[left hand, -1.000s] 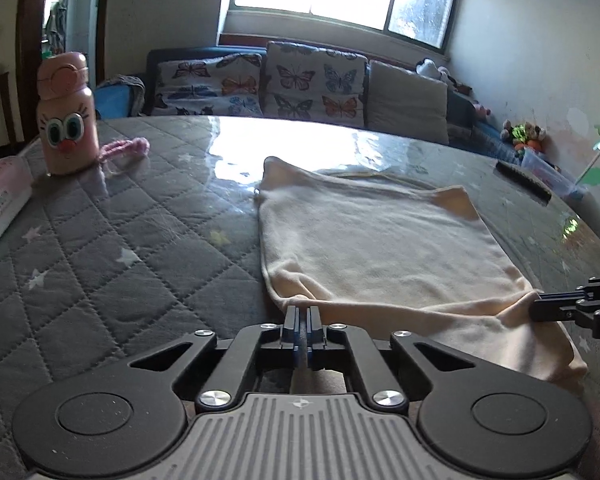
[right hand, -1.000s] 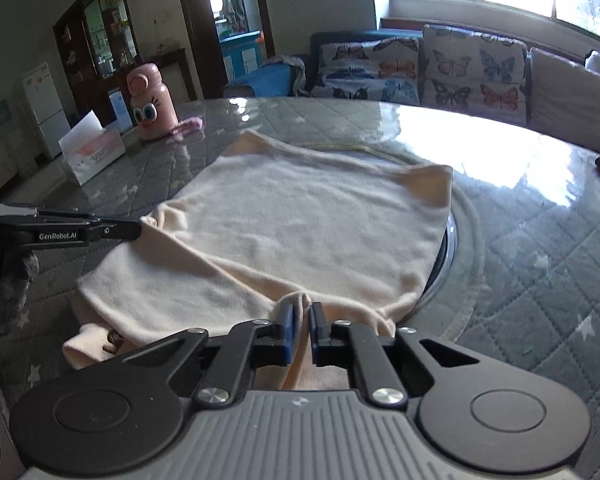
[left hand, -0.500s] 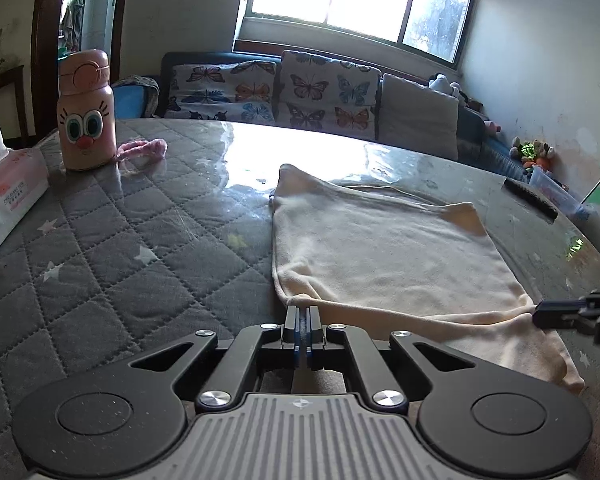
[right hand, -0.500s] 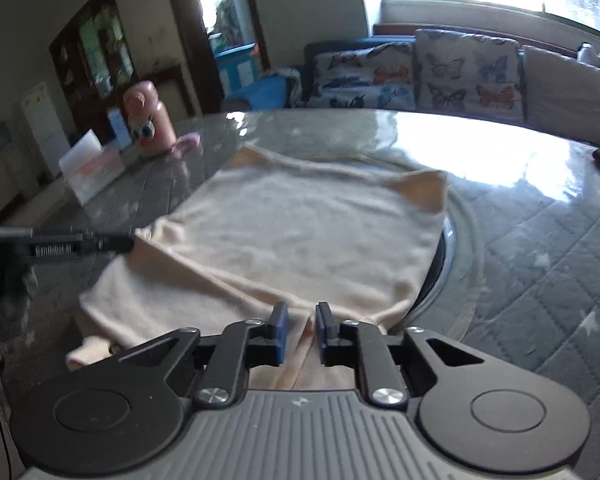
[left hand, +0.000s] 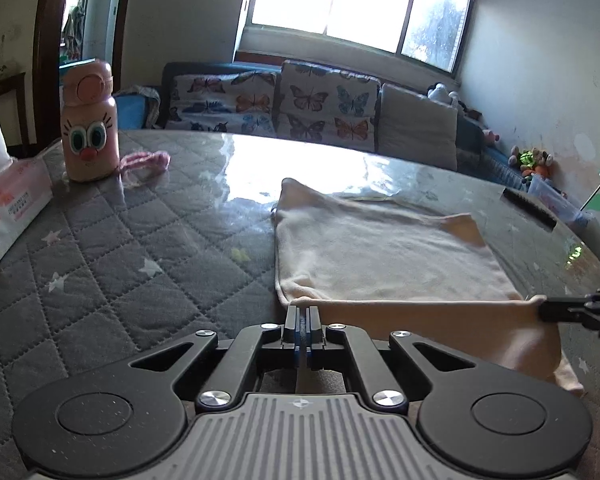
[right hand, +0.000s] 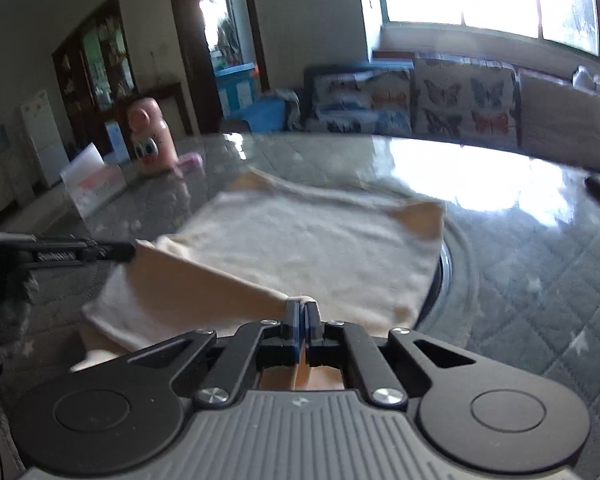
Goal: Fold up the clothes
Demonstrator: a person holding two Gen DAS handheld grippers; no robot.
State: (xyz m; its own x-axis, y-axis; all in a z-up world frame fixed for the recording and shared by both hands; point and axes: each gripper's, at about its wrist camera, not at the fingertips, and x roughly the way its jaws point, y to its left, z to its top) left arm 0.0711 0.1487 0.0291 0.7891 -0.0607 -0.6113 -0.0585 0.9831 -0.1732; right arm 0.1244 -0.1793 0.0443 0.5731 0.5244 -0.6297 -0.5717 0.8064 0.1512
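Two corners of the cream garment (left hand: 384,256) are pinched, one by each claw. The left claw (left hand: 301,322) is pressed together on the near left corner, and the right claw (right hand: 301,316) is clamped on the near right corner, with a sliver of cloth seen between its fingers. The garment lies on the glass-topped table (left hand: 112,240), its far part flat and its near edge raised off the surface and drawn taut between the two claws.

A second ago the right claw was slightly parted around a bunched fold; half a second ago the gap was wider; now it is closed on the cloth. Over the same span the near edge, which was slack and rumpled on the table, has been lifted and straightened into a clean line, and the layer hanging below it can now be seen as a smooth band. The right wrist view is blurred, which suggests that the claw is in motion.

It is judged that a fold is under way: with both corners secured and the edge level, the near half could be carried over toward the far edge. The pink bottle (left hand: 89,122) and the tissue box (left hand: 10,208) stand well apart from the cloth.
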